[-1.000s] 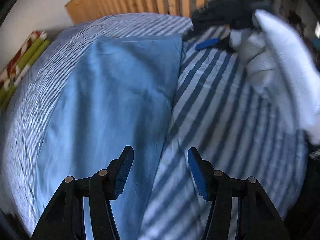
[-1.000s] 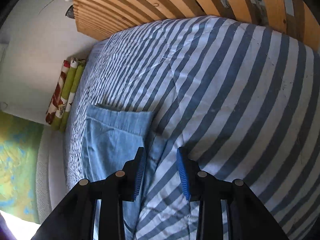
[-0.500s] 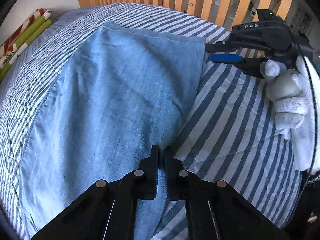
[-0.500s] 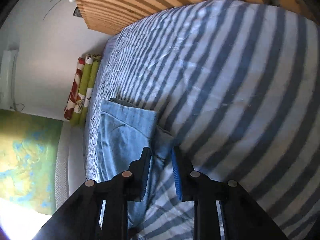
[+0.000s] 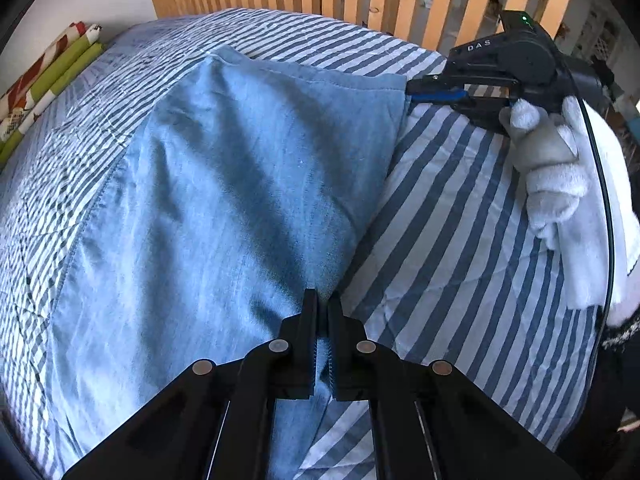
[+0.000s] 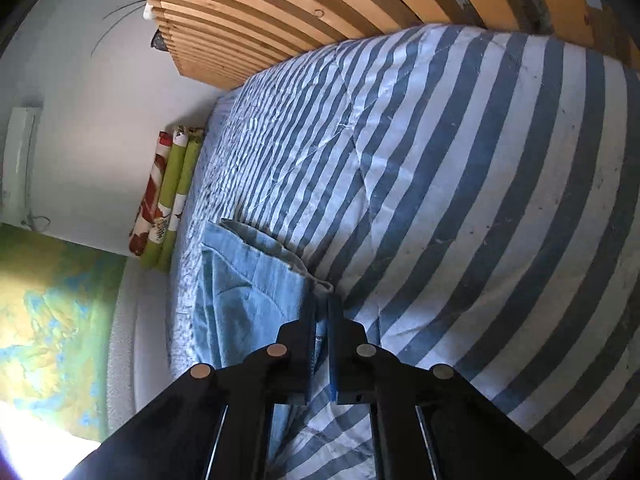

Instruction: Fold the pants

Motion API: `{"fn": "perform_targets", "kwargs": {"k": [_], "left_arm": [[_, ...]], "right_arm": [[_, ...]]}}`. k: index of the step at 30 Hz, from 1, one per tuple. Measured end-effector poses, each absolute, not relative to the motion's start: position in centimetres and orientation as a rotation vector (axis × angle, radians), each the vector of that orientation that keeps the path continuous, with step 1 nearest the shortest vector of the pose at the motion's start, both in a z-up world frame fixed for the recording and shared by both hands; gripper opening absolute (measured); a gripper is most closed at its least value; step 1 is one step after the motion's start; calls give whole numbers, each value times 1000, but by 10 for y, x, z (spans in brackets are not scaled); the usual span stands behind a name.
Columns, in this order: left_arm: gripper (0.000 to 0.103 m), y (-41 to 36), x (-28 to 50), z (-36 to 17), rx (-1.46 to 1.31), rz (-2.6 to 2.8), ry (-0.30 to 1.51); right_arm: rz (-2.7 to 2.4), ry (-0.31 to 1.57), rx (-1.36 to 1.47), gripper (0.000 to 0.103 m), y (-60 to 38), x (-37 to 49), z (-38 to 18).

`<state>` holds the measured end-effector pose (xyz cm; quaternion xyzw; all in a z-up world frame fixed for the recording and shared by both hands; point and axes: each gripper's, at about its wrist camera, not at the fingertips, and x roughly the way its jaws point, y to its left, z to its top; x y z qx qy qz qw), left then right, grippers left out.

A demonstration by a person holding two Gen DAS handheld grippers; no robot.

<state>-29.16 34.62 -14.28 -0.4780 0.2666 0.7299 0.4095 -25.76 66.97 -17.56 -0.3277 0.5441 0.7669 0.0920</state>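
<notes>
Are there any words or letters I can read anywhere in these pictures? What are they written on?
"DAS": pale letters on the black body of the right gripper, seen from the left wrist camera.
The patterned rolled fabric beside the striped bed cover has small dark marks, too blurred to read.
Nothing readable on the blue pants or the wooden slats.

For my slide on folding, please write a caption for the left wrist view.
Left tool and right tool both shut on one edge of the blue pants on a striped bed.
</notes>
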Motion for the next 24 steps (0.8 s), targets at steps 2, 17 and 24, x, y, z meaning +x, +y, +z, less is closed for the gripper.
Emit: {"fn": "perform_targets", "kwargs": {"k": [2, 17, 24], "left_arm": [[4, 341, -287, -141, -1202, 1840, 687], [39, 337, -298, -115, -1252, 1755, 592], [63, 365, -404, -65, -1271, 1915, 412]], "right_arm": [[2279, 1630, -966, 5, 671, -257, -176], [2344, 1576, -878, 31, 676, -244, -142], [2312, 1426, -1035, 31, 651, -266, -149]]}}
